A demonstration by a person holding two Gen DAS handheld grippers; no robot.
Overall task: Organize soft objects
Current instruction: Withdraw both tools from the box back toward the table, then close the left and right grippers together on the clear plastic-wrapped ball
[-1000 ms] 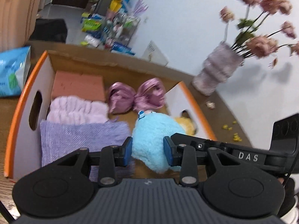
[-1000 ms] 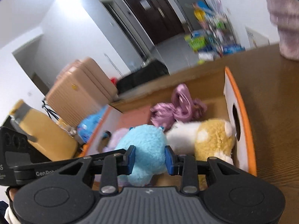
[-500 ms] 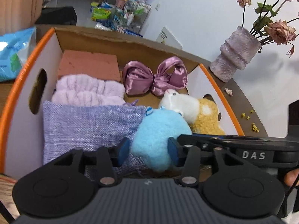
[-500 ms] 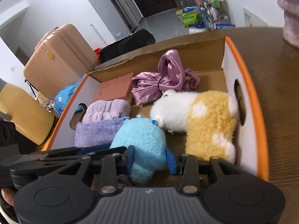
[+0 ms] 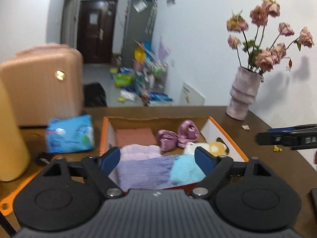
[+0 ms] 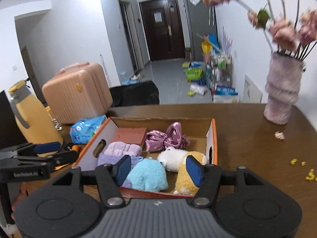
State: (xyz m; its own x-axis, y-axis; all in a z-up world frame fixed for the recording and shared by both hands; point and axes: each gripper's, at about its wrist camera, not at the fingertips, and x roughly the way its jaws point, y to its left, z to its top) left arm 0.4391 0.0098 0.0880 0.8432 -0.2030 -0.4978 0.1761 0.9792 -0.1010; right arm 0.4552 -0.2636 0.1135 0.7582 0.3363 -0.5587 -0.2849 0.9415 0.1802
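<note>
Table: a dark wooden table [image 6: 247,119] carries everything; it shows bare wood right of the box, running to its curved edge.
Box: an orange-rimmed cardboard box [image 6: 213,136] sits open-topped in the middle, with cut-out handle holes in both side walls.
Progress: by the look of it the sorting is nearly or fully done; every soft thing in view lies inside the box and none on the bare wood.
Yellow-and-white plush [image 6: 186,162]: lies along the right wall, touching the blue one.
Blue plush toy [image 6: 147,175]: at the near edge, centre, lying free; nothing grips it.
Lilac woven pouch [image 5: 142,170]: near left corner, against the blue plush.
Lilac fluffy band [image 6: 122,148]: just behind the pouch.
Pink block [image 6: 129,135]: far left corner.
Satin bow [image 6: 168,137]: far wall, centre.
Left gripper [image 5: 157,159]: above the near edge, jaws opening, spread wide with nothing between the pads.
Right gripper [image 6: 158,168]: likewise above the near edge, jaws opening, no pad pressing on a toy.
Obstacles: the vase of dried roses [image 6: 281,93] stands well right of the box; a yellow flask [image 6: 33,121] and a blue packet [image 6: 87,128] crowd the left side.
Open room: free air above the box; the right side offers the roomiest way out.
Scraps: yellow crumbs [image 6: 309,173] and a petal [image 6: 279,135] dot the wood at right.
</note>
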